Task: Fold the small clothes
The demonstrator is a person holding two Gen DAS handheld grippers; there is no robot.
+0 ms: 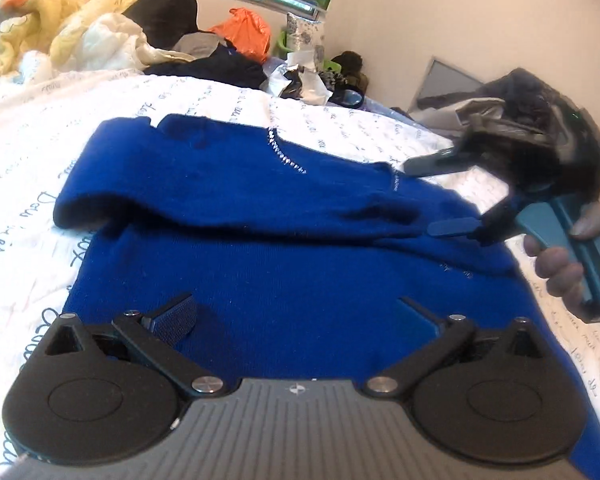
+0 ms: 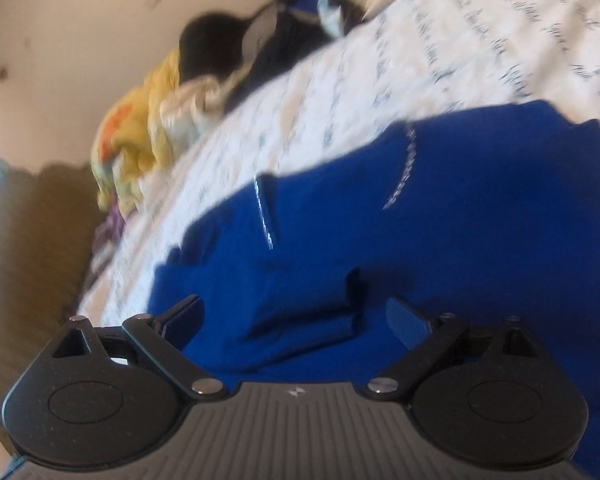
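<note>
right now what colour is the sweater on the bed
Bright royal blue sweater with small sparkly trim, clearest in the left wrist view.

You are looking across a white printed bedsheet point(image 1: 28, 152) lying bare at nine o'clock of the blue sweater point(image 1: 284, 264), leaving room to pass. At twelve o'clock, a heap of clothes and bags point(image 1: 220, 56) is crowding the far edge. At three o'clock, the right gripper point(image 1: 432, 196) is occupying the space over the sweater's side.

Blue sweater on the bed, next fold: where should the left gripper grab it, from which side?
Probably the near hem edge of the blue sweater, coming in low from the camera side: the left gripper is open just above it, and that edge lies flat and free on the bedsheet.
</note>
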